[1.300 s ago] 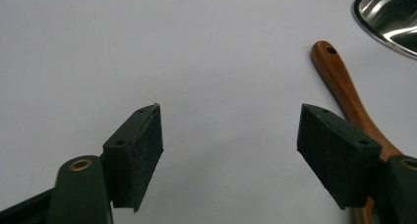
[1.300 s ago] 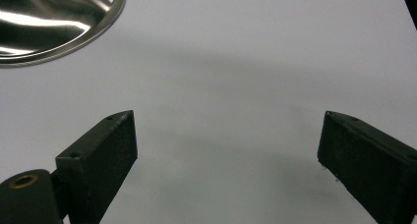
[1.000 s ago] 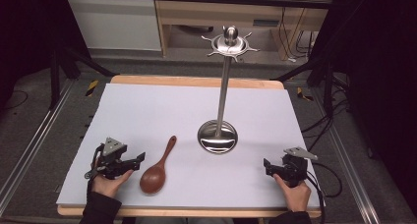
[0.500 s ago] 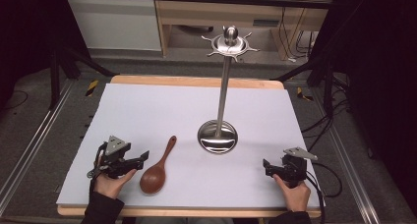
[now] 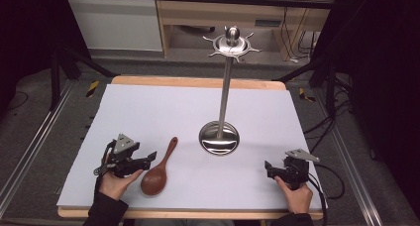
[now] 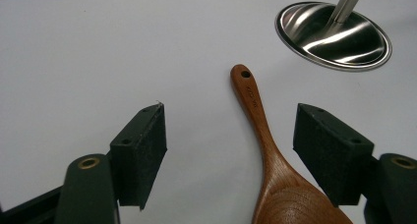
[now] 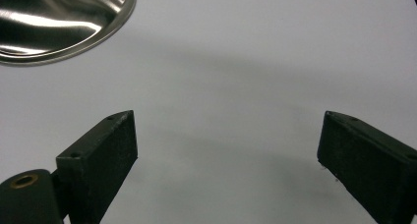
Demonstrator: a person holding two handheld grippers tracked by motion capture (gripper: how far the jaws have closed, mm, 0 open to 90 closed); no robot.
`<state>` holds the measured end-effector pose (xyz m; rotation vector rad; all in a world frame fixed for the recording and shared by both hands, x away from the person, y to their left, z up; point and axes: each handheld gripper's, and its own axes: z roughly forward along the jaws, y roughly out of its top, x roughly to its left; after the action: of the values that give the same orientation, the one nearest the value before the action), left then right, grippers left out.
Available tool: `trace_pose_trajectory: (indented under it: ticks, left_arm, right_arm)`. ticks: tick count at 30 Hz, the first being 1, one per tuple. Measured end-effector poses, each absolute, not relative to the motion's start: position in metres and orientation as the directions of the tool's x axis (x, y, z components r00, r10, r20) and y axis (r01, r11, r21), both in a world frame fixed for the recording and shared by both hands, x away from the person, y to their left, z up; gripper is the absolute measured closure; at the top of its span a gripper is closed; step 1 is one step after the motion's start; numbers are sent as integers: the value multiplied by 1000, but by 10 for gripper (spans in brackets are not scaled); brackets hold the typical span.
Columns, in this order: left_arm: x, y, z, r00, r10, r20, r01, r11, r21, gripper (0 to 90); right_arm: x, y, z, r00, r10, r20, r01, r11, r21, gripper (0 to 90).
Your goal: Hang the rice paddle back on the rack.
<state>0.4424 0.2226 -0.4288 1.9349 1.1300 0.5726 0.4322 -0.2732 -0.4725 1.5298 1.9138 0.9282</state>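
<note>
Wore dark sleeves (image 5: 105,212); carried black grippers, left (image 6: 228,155) and right (image 7: 226,157), with grey triangular plates, brass screws, black cables.

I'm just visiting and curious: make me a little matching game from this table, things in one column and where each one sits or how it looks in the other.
Things:
1. wooden spoon
2. metal stand
3. left claw
4. right claw

Descriptions:
A. shiny, upright, with a round base near the middle of the white mat
B. open, at the mat's near right corner, nothing between its jaws
C. brown, lying flat, its handle pointing toward the stand
D. open, right beside the spoon's bowl

Pairs: 1-C, 2-A, 3-D, 4-B
</note>
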Motion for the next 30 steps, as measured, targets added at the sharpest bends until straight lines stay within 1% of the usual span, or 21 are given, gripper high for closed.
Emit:
trace_pose_trajectory:
  ticks: [10, 18, 26, 30]
  left_arm:
    - [455, 213, -421, 498, 867, -22, 514, -274, 813, 314]
    - [462, 203, -418, 503, 864, -15, 536, -299, 790, 330]
    - [467, 196, -416, 516, 857, 3, 554, -336, 762, 351]
    - [469, 188, -413, 523, 851, 38, 550, -372, 747, 360]
  right_arm:
    - [431, -270, -472, -236, 972, 3, 616, 148, 773, 87]
    - [431, -270, -472, -244, 970, -1, 615, 156, 773, 88]
    - [432, -269, -473, -248, 969, -5, 619, 163, 768, 88]
    - [431, -268, -473, -251, 968, -7, 620, 166, 766, 88]
